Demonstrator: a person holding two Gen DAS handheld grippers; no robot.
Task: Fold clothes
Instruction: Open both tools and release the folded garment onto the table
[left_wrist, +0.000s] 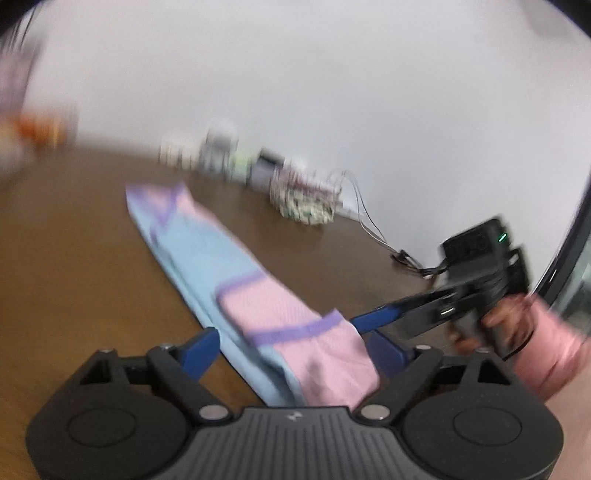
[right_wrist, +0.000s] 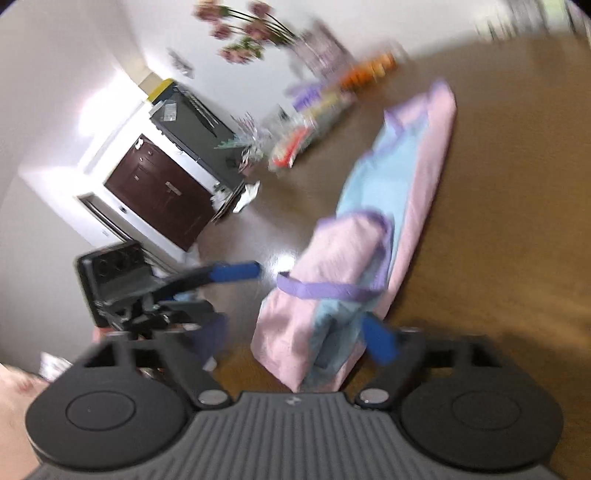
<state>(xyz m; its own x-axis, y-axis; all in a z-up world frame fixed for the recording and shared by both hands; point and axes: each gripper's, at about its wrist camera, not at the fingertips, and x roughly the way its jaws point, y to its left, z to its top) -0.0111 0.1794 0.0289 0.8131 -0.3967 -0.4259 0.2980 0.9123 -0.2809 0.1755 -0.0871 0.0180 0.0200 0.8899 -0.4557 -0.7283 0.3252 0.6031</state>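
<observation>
Left wrist view: a pink-and-blue garment (left_wrist: 236, 280) with purple trim stretches across the brown counter (left_wrist: 74, 258) from 11 o'clock down to 6 o'clock, its near end lying between the spread blue fingers of the left hand-held gripper (left_wrist: 295, 350), jaws wide. The right hand-held gripper (left_wrist: 373, 317) reaches in from 3 o'clock, its tip at the garment's edge.

Right wrist view: the garment (right_wrist: 369, 236) runs from 1 o'clock to 6 o'clock, its bunched near end between the right hand-held gripper's (right_wrist: 303, 339) parted fingers; whether they pinch it cannot be told. The left hand-held gripper (right_wrist: 240, 271) sits at 9 o'clock.
</observation>
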